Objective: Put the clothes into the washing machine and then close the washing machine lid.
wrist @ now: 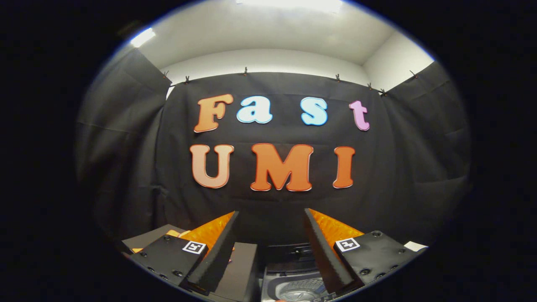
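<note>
Black cloth [272,201] hangs all around the booth ahead of me, clipped along its top edge, with a pale wall [268,63] and a bright ceiling [289,25] above it. The cloth sags in soft folds on both sides.

My gripper [272,222] points straight at that back cloth, held level and high. Its fingers [222,247] stand spread wide apart, with nothing between them. Through the gap I see only the dark cloth, and lower down, the machine.

The washing machine [293,285] sits below my fingers, down between them and a little toward the right one. I am looking into its open top: a grey rim and a ribbed drum floor show just under the right finger's base. A dark panel at the back of the opening [289,253] rises behind the drum, straight ahead between the fingers. Whether that panel is the raised lid or the control strip, I cannot tell.

Beside my left finger, just inside it, a flat dark slab [241,268] stands up on edge; what it is, I cannot tell. Out past the left finger, something orange [172,233] peeks over a dark flat surface. It's too small to name. Beyond the right finger, a small white corner [415,246] shows against the cloth.

I'm touching nothing and holding no clothes.
</note>
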{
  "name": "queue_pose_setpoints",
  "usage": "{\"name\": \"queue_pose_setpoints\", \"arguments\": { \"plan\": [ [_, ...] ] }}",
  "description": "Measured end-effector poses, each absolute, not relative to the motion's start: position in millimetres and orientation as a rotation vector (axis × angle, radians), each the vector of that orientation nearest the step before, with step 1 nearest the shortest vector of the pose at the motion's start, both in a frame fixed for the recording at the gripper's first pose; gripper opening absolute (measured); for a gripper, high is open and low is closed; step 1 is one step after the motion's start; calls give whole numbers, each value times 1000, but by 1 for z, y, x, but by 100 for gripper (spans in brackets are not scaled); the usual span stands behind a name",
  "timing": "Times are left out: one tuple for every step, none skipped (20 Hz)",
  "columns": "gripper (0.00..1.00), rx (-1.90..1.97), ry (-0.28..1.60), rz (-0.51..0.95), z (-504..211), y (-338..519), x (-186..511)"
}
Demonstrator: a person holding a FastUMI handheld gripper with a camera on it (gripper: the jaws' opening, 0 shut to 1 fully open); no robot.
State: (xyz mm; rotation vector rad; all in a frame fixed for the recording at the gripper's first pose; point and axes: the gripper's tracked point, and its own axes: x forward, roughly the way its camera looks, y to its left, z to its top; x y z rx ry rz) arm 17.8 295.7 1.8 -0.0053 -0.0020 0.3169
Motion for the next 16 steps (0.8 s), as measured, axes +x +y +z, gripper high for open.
{"name": "queue_pose_setpoints", "arguments": {
  "plan": [
    [97, -1, 4, 345, -2, 316, 15],
    [97, 7, 10, 370, -5, 336, 11],
    [97, 17, 17, 398, -8, 356, 6],
    [97, 31, 24, 429, -11, 377, -3],
    [97, 43, 35, 456, -15, 397, -10],
    [97, 52, 51, 478, -21, 415, -13],
    [97, 54, 66, 494, -29, 431, -14],
    [97, 49, 85, 504, -38, 443, -13],
    [97, 38, 106, 509, -48, 455, -12],
    [97, 27, 125, 512, -58, 466, -9],
    [97, 16, 150, 516, -69, 476, -7],
    [97, 7, 179, 517, -81, 486, -7],
    [97, 2, 207, 515, -95, 494, -6],
    [97, -4, 236, 511, -107, 501, -7],
    [97, -7, 269, 501, -121, 506, -5],
    [97, -12, 302, 492, -131, 510, -2]
  ]
}}
